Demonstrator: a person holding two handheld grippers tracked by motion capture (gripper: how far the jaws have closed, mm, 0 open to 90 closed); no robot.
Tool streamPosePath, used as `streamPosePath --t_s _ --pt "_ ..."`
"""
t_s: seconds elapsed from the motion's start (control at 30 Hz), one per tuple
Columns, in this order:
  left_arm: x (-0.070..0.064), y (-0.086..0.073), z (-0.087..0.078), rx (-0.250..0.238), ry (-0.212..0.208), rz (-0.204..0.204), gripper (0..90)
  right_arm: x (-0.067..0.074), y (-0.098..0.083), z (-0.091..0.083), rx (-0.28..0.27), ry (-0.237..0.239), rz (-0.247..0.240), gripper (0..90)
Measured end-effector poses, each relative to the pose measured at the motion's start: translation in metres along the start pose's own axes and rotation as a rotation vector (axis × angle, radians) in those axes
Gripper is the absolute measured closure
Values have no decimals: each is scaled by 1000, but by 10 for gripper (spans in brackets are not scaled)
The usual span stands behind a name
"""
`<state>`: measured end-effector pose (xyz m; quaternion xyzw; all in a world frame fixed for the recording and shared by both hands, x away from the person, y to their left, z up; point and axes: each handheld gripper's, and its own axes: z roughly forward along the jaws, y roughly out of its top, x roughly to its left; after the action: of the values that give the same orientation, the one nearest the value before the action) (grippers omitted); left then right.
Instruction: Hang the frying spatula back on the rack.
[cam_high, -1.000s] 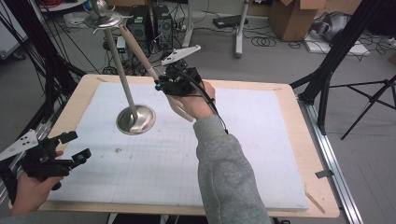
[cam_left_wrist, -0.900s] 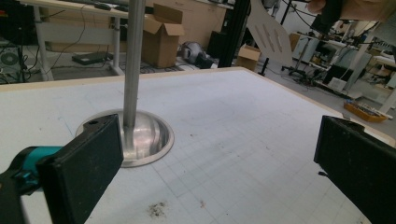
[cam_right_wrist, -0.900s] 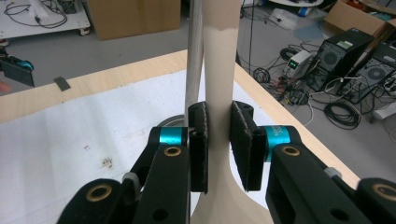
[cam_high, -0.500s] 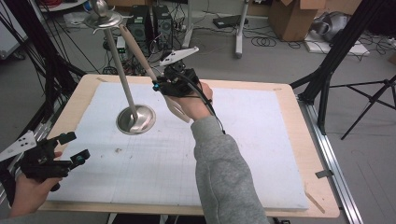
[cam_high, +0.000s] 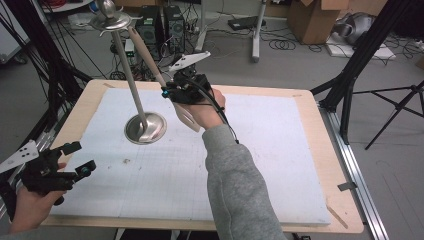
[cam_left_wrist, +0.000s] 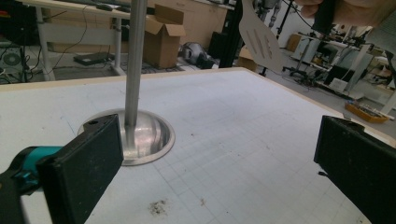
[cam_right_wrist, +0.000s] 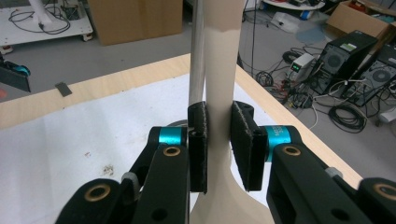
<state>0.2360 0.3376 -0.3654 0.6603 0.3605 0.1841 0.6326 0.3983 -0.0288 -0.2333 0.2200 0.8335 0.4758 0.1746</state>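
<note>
One white gridded mat (cam_high: 280, 165) covers the wooden bench (cam_high: 345, 200); a steel stand (cam_high: 145, 127) sits on it. Right gripper (cam_right_wrist: 218, 140) fingers clamp a beige spatula (cam_right_wrist: 219, 56) above the mat beside the pole. Left gripper (cam_high: 75, 160) fingers gape wide, empty. Cardboard boxes (cam_high: 312, 17), PC towers (cam_high: 160, 27) and cables (cam_high: 287, 45) on the floor behind.

Beige spatula (cam_high: 186, 114) held tilted beside upright steel stand (cam_high: 145, 127).

Wooden table (cam_high: 345, 215), white mat (cam_high: 280, 165), metal stand (cam_high: 145, 128).
</note>
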Motion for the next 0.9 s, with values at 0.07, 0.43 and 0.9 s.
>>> streamPosePath --t_s 0.07,0.43,0.9 --pt "0 0 0 1 0 -1 18 0 0 1 0 -3 -5 768" --pt "0 0 -1 1 1 -1 18 1 0 5 2 -1 -3 766" --pt "0 0 -1 1 0 1 18 3 1 9 8 -3 -11 763"
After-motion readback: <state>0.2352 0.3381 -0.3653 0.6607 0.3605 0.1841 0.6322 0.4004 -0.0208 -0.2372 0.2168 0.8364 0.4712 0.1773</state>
